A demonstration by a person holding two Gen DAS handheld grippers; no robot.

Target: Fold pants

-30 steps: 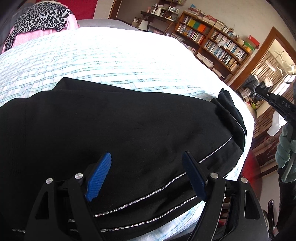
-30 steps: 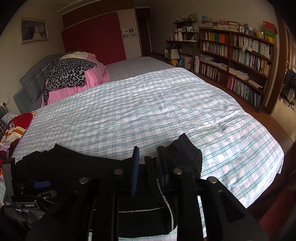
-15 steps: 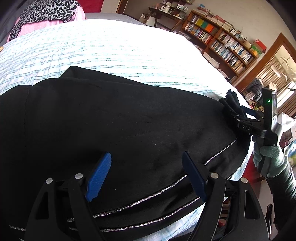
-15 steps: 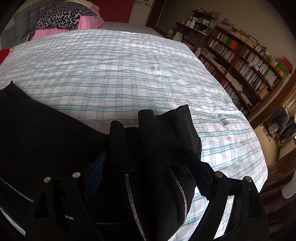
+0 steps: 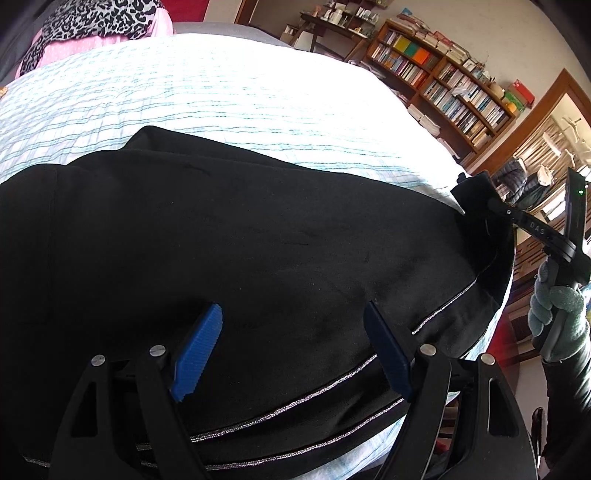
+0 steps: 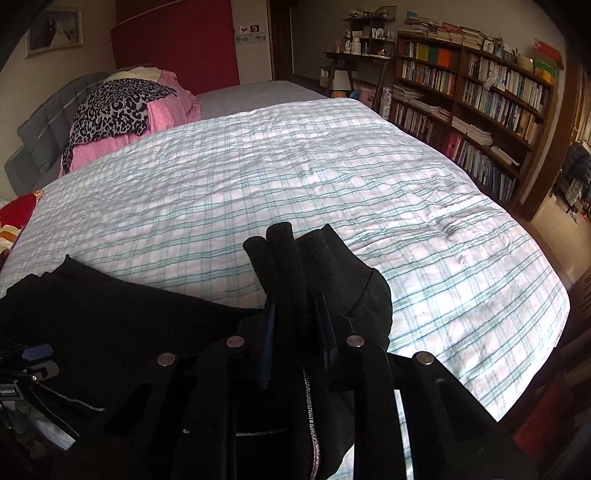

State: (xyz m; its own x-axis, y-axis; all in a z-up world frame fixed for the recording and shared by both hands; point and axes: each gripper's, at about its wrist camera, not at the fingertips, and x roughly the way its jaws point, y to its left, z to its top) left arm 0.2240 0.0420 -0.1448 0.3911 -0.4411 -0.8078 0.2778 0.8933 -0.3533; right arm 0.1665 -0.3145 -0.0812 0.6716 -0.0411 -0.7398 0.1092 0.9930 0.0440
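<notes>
Left wrist view: left gripper (image 5: 293,349) is spread wide, blue pads (image 5: 199,347) apart w/ nothing between them, hovering just above the black pants (image 5: 258,240). Pants lie flat across the near edge of the bed (image 5: 240,96), on a white sheet w/ thin teal checks; silver piping runs along the near seams. Far left at the head of the bed, a pink pillow (image 5: 74,48) w/ a leopard-print cloth (image 5: 96,22) on it. At right the right gripper (image 5: 480,206) bites the cuff end of the pants, held by a gloved hand (image 5: 557,310). Bookshelf (image 5: 443,77) stands behind.

Right wrist view: at left the pants' body (image 6: 110,314) spreads flat on the bed (image 6: 295,177). In the middle the right gripper (image 6: 295,332) is closed narrow on the bunched ribbed cuffs (image 6: 295,258), which stick up past the fingers, raised off the sheet. Bookshelf (image 6: 480,92) lines the right wall.
</notes>
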